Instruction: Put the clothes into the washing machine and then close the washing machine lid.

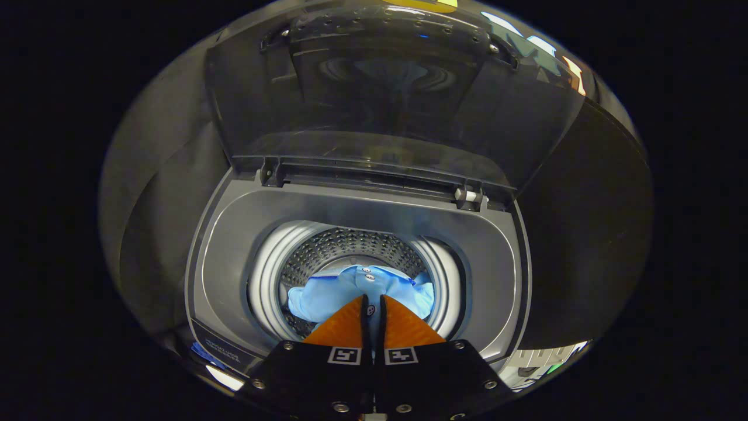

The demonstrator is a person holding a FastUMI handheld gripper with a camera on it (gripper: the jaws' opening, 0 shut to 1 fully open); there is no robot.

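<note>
Blue shirt (356, 292) in grey washer (234, 245), gripper (374, 304) pinched.

Glossy lid (385, 88) — soft cloth shirt (327, 298)

One washing machine (356, 234), one raised lid (385, 88), one blue garment (350, 292)

A: The shirt (362, 292) in the drum (350, 248)?
B: Light blue, with pale buttons; the drum is silvery, dotted with holes.
A: And the washing machine (234, 234)?
B: Grey top, with a dark smoky see-through lid (385, 88).
</note>
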